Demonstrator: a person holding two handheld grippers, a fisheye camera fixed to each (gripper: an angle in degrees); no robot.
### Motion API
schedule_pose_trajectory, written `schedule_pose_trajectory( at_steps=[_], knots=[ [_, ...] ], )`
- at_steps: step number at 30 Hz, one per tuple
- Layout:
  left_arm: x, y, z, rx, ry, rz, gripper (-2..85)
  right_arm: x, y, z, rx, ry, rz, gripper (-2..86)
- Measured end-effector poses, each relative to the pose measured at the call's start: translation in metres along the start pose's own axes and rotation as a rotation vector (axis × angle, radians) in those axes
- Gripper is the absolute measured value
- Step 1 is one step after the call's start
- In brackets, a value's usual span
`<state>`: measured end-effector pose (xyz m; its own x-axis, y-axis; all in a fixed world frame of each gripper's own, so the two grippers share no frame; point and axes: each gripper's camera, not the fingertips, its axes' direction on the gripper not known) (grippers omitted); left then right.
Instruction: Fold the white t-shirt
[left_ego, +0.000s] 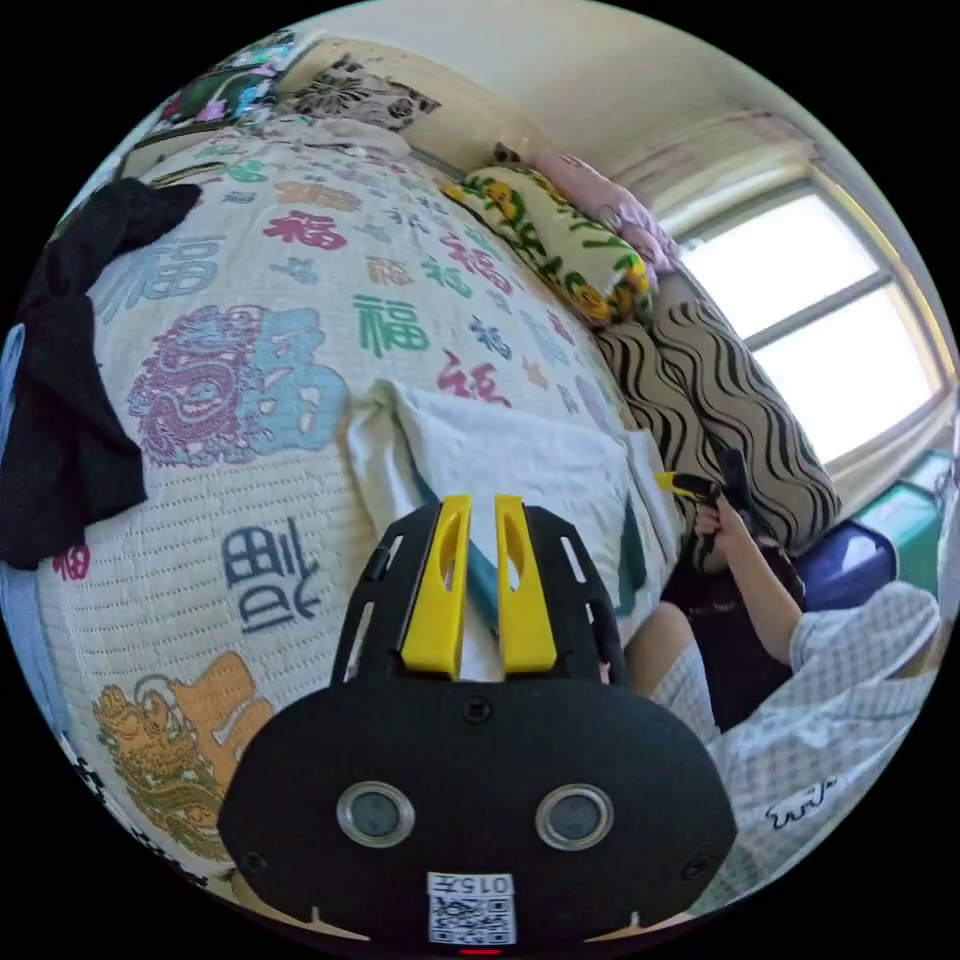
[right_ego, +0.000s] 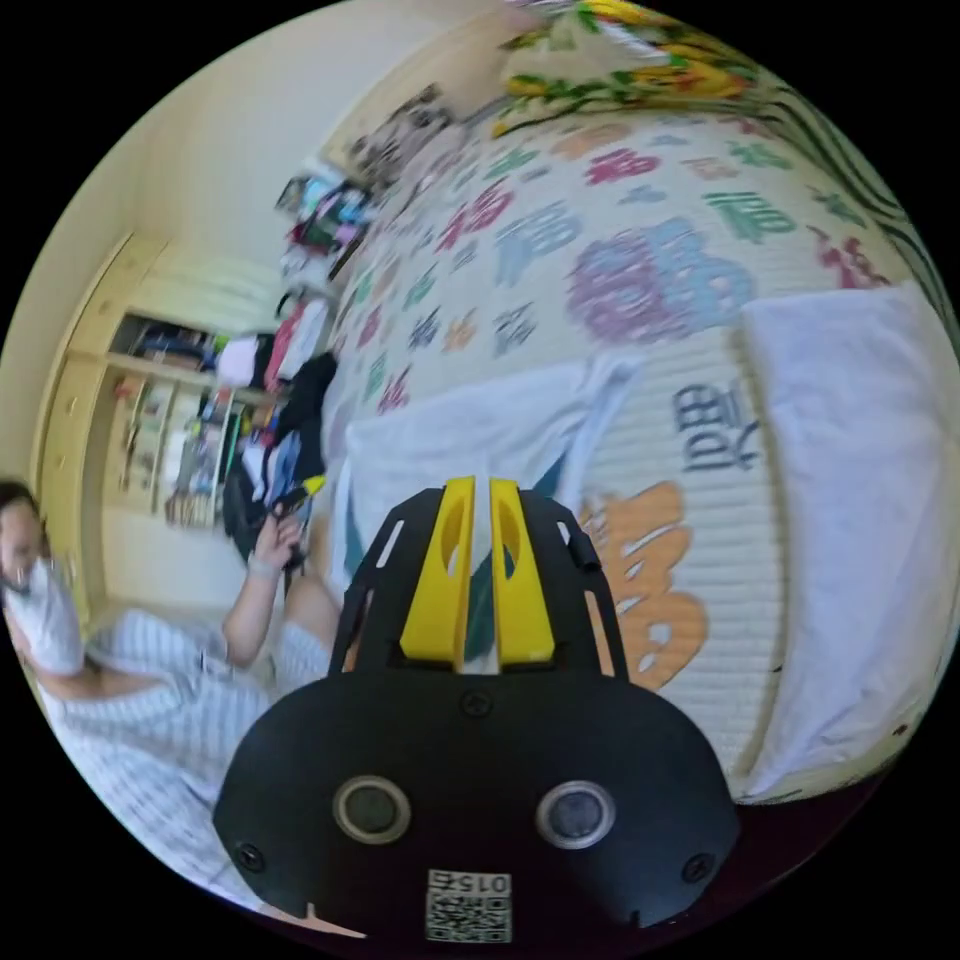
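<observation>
Spread on the patterned bedspread (left_ego: 250, 290), the white t-shirt (left_ego: 520, 470) is partly folded; both grippers' jaws look nearly clenched with nothing visibly grasped, so grip matching edges and fold evenly.

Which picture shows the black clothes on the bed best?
The left gripper view. There the black clothes lie big and sharp along the edge of the patterned bedspread, a sleeve stretching inward. In the right gripper view they are just a small, blurry dark patch at the bed's far edge.
</observation>
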<state>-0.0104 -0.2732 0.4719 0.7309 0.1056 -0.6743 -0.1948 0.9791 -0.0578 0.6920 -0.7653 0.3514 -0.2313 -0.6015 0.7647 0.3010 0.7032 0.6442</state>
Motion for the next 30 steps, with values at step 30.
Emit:
schedule_pose_trajectory(
  at_steps=[30],
  knots=[
    [0.082, 0.170, -0.017, -0.032, -0.150, 0.020, 3.7, -0.321, -0.064, 0.201, -0.386, 0.387, -0.165, 0.1]
  ],
)
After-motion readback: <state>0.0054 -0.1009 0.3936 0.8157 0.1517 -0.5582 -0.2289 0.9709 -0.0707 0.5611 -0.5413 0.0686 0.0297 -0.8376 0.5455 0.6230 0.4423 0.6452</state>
